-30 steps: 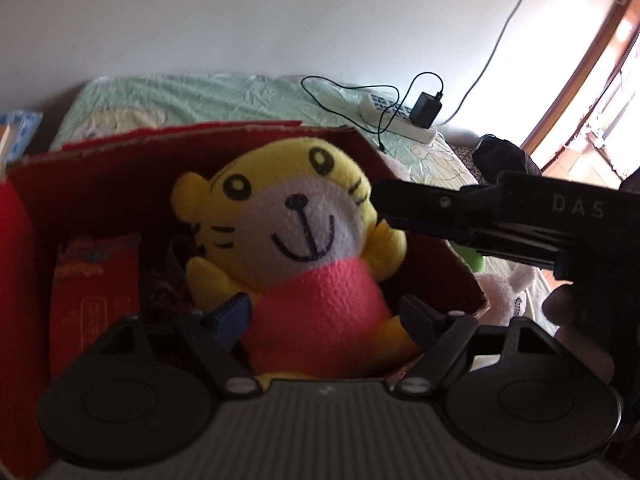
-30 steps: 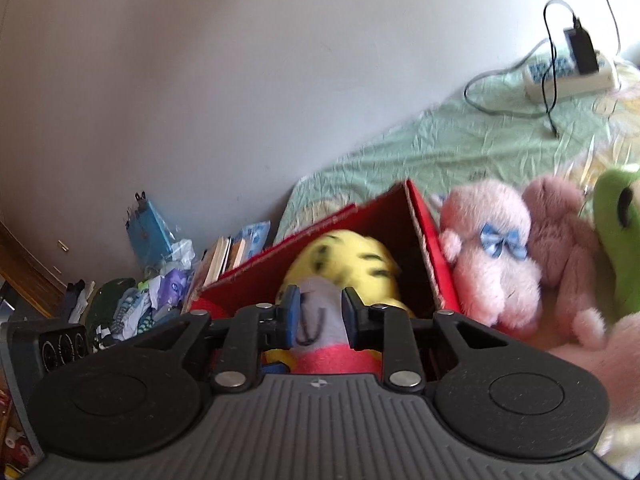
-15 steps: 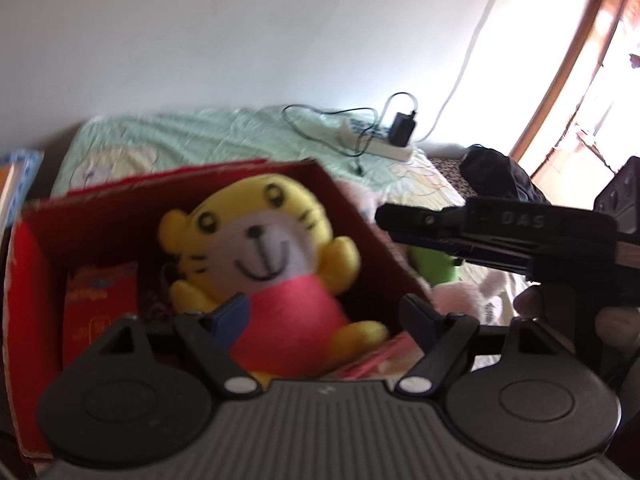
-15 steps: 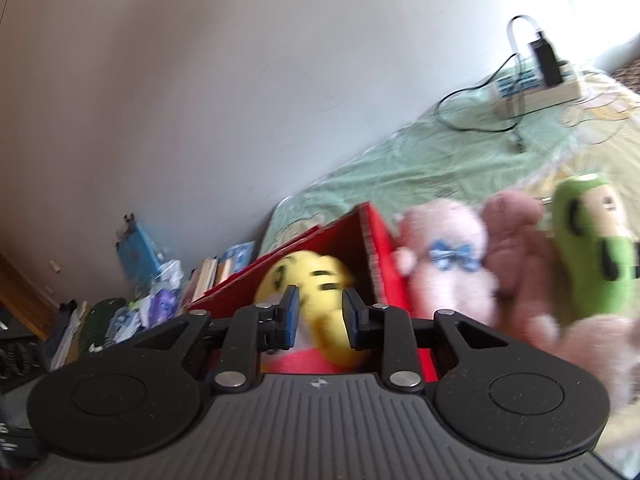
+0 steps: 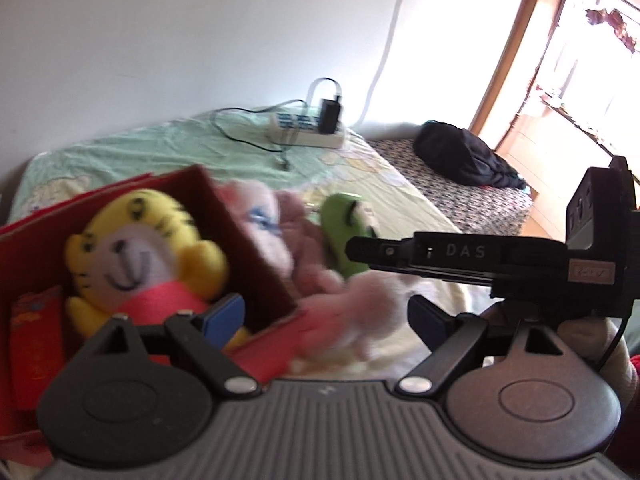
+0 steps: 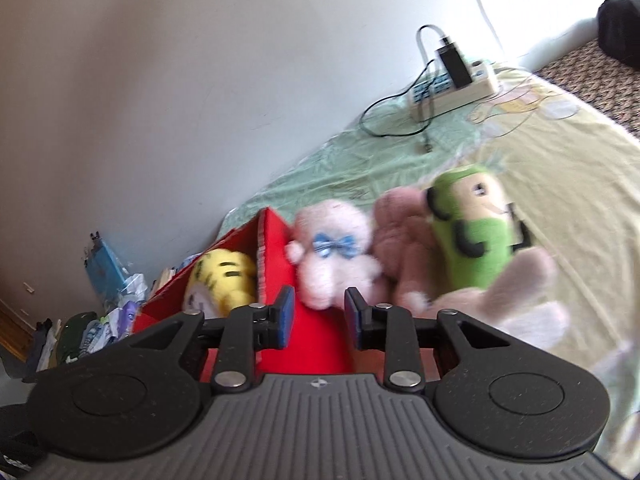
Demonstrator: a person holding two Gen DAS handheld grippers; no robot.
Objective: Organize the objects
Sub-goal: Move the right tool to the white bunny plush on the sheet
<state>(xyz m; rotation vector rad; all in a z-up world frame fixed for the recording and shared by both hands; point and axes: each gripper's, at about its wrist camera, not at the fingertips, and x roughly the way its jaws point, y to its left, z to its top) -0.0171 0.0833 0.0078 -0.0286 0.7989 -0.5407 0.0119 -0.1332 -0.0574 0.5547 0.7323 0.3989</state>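
Observation:
A yellow tiger plush in a red top sits upright inside the red box on the bed. My left gripper is open wide and empty, over the box's near right corner. Right of the box lie a pink plush with a blue bow, a brownish plush, a green cylinder toy and a pale pink plush. My right gripper has a narrow gap with nothing in it, above the box's outer wall. From the left wrist view that right gripper points at the green toy.
A white power strip with a black charger and cable lies at the back of the green sheet. A black bag rests far right. Red packets fill the box's left side. Books and clutter sit on the floor by the wall.
Both grippers pulled back and swung right, away from the box. The tiger stays in the box. The loose plush toys have come into the middle of both views.

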